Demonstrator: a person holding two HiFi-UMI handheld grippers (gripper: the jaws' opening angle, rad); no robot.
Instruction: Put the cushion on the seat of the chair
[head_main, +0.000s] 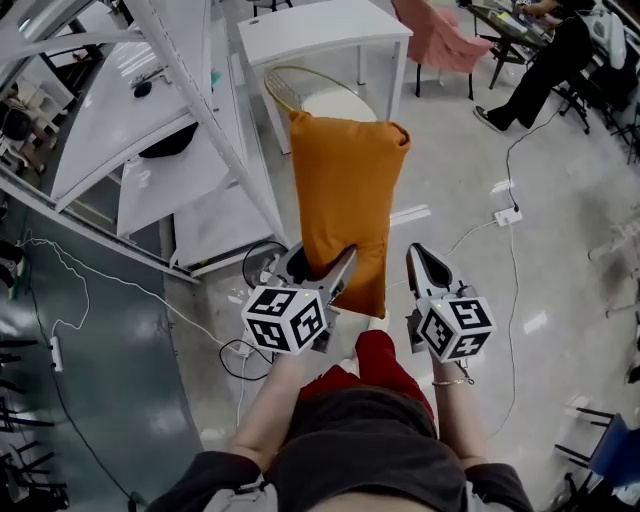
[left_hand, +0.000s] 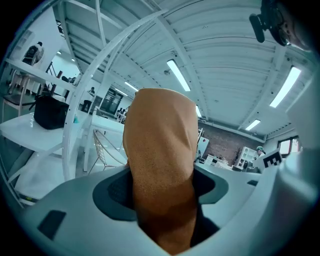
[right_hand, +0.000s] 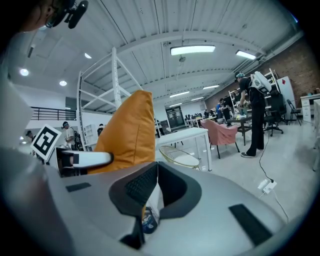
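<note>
An orange cushion (head_main: 345, 200) stands upright in the air, and my left gripper (head_main: 322, 270) is shut on its lower end. In the left gripper view the cushion (left_hand: 160, 150) fills the gap between the jaws of the left gripper (left_hand: 162, 187). My right gripper (head_main: 425, 265) hangs just right of the cushion, shut and empty. In its own view the right gripper (right_hand: 156, 167) has its pads together, with the cushion (right_hand: 127, 132) to its left. The gold wire chair (head_main: 320, 100) with a white seat stands beyond the cushion, also in the right gripper view (right_hand: 182, 159).
A white table (head_main: 320, 35) stands right behind the chair. A white metal rack (head_main: 200, 110) with shelves runs along the left. A power strip (head_main: 508, 215) and cables lie on the floor. A pink-draped chair (head_main: 440, 35) and a seated person (head_main: 550, 60) are at the back right.
</note>
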